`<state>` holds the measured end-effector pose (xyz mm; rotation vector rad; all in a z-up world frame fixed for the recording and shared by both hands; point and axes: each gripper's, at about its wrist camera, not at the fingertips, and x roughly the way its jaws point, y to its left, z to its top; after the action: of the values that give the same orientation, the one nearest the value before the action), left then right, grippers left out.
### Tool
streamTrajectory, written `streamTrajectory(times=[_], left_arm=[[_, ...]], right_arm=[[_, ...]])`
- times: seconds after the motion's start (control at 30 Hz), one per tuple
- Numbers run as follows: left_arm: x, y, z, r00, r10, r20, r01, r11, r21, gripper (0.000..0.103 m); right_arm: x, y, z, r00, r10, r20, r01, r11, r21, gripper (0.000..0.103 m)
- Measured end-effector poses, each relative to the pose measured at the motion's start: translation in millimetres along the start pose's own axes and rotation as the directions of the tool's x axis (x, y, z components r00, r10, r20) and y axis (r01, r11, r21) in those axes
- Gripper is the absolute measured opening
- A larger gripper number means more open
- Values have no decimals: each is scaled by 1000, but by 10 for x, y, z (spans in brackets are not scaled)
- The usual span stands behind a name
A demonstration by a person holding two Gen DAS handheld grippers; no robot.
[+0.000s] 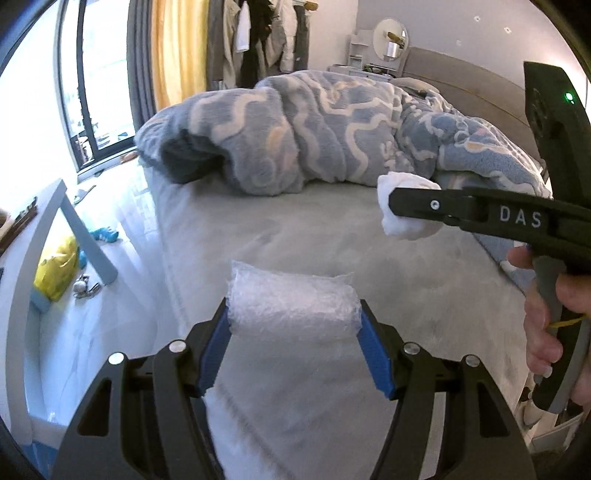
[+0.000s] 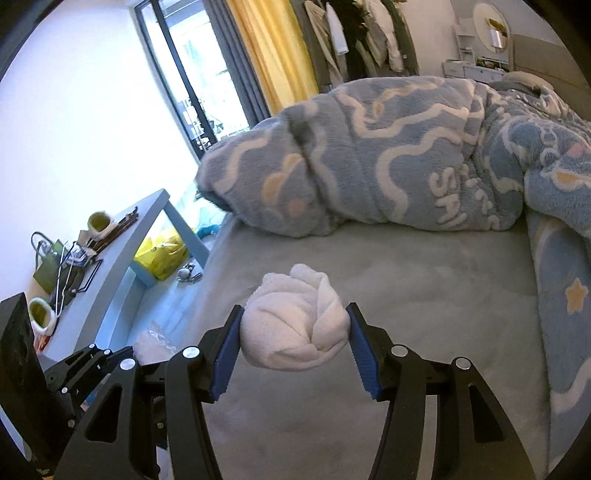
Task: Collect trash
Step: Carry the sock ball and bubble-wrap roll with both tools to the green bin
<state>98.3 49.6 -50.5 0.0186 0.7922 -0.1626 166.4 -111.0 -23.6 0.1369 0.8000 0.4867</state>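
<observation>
Ahead of me lies a bed [image 2: 388,266] with a bare grey sheet, and a blue fleece blanket [image 2: 369,158] with pale wavy lines is heaped across its far half. To my left a grey side table [image 2: 147,218] carries two cups [image 2: 99,221], some wire hangers [image 2: 62,273] and clutter, with a yellow bag [image 2: 162,254] beneath it. Farther off I see a yellow curtain [image 2: 273,55], hanging clothes [image 1: 258,33] and a round mirror [image 1: 390,37].

A home bedroom, wide bed [image 2: 406,277] with grey sheet, rumpled blue fleece blanket [image 2: 369,155], clothes hanging on a rail [image 1: 258,33], yellow curtain [image 2: 273,51] by the window [image 1: 92,74], round vanity mirror [image 1: 389,37], cluttered side worktop [image 2: 122,254]
</observation>
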Motion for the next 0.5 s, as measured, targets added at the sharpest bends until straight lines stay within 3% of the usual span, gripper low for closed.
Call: streamTrajectory(times=[0.5], left_arm=[[-507, 730, -397, 994, 109, 1, -109, 990, -94, 68]], right_arm=[[-8, 894, -326, 998, 56, -22, -58, 994, -93, 56]])
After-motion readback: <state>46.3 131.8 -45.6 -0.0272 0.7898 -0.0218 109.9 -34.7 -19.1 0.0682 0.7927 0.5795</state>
